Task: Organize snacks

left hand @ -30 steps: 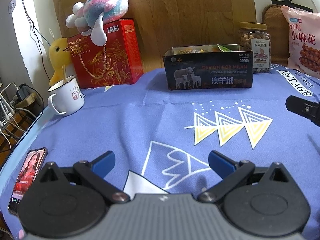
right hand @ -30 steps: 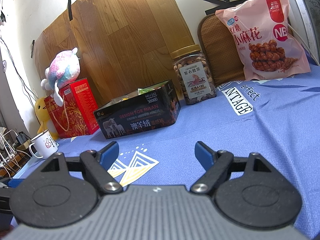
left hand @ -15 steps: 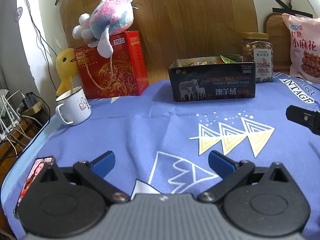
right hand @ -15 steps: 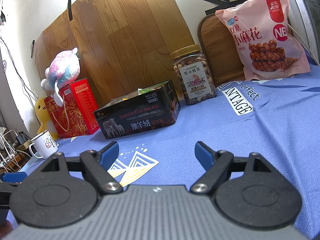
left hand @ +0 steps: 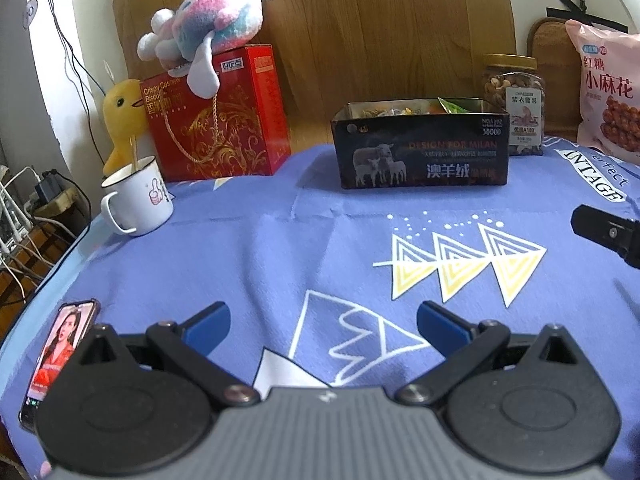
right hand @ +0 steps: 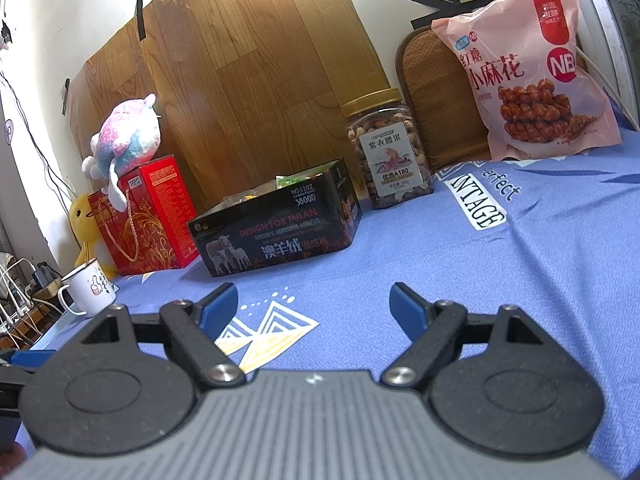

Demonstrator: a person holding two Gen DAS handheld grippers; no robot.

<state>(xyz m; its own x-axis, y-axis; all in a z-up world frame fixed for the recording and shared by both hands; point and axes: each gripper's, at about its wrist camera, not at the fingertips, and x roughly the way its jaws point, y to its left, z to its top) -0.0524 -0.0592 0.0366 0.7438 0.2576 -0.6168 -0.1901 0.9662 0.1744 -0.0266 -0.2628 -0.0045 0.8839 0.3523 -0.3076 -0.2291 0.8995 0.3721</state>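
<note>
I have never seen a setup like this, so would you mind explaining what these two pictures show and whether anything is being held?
These are no robot arms: a person holds a two-finger gripper in each hand, each carrying a wide-angle camera looking along its blue fingers. One picture is from the left gripper, the other from the right gripper. Both are open and hold nothing. On the blue cloth stand a black box with snacks inside, a nut jar, a pink snack bag, a red box with a plush toy on top, a mug and a phone.

Nut jar stands just right of the box.
</note>
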